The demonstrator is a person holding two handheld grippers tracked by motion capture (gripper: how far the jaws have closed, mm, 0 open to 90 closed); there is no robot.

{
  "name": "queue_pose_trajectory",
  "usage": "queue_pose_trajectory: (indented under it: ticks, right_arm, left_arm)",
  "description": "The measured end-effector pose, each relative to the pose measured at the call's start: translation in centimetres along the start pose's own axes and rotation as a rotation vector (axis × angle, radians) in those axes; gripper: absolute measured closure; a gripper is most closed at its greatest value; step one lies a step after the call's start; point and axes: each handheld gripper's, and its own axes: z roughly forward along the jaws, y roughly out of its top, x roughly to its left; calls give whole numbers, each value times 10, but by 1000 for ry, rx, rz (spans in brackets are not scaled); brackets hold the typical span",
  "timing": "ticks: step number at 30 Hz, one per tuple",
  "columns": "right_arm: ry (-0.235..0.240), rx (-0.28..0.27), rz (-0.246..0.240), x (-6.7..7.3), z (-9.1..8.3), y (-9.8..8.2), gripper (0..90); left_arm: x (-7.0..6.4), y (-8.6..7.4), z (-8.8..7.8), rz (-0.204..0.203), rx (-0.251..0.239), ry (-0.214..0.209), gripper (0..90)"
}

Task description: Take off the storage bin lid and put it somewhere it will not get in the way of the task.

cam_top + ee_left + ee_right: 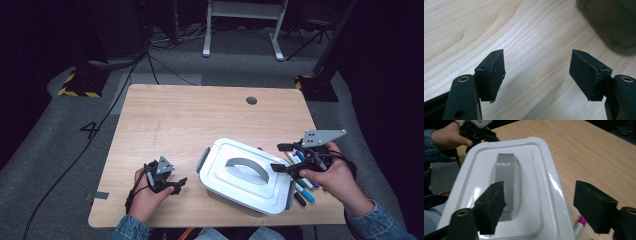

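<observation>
tabletop (200, 115) | white lidded box (245, 176) sits right of centre, long axis running 10-to-4 o'clock | markers (304, 186) lie at its 3 o'clock edge | right claw (281, 157) nearer, spread wide and empty, box at its 9 o'clock | left claw (179, 184) parted, empty

A single digit "4" (90, 129) stands marked in dark on the grey floor (60, 150), just off the left edge of the tabletop (200, 115); nothing else is readable.
</observation>
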Motion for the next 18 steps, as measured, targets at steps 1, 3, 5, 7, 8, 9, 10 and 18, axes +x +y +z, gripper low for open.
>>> queue_pose_trajectory:
  ticks: [1, 3, 5, 7, 8, 9, 10, 18]
  right_arm:
    - [28, 2, -12, 5, 3, 3, 310]
    - [52, 14, -25, 12, 7, 7, 348]
    - [96, 26, -9, 19, 14, 11, 397]
    - [104, 40, -27, 23, 19, 12, 439]
    - [101, 59, -45, 25, 23, 12, 460]
    - [99, 68, -58, 25, 25, 13, 477]
    - [100, 73, -64, 26, 28, 13, 502]
    - [46, 129, -114, 32, 43, 14, 581]
  left_arm:
    - [1, -1, 0, 2, 1, 4, 293]
    - [3, -4, -1, 6, 10, 15, 293]
    - [3, -7, 0, 4, 14, 22, 292]
    - [4, -9, 0, 19, 19, 29, 289]
    - [3, -9, 0, 14, 18, 26, 288]
    - [3, -10, 0, 21, 21, 26, 286]
    - [3, -10, 0, 20, 23, 26, 285]
    - [4, -12, 6, 34, 27, 21, 270]
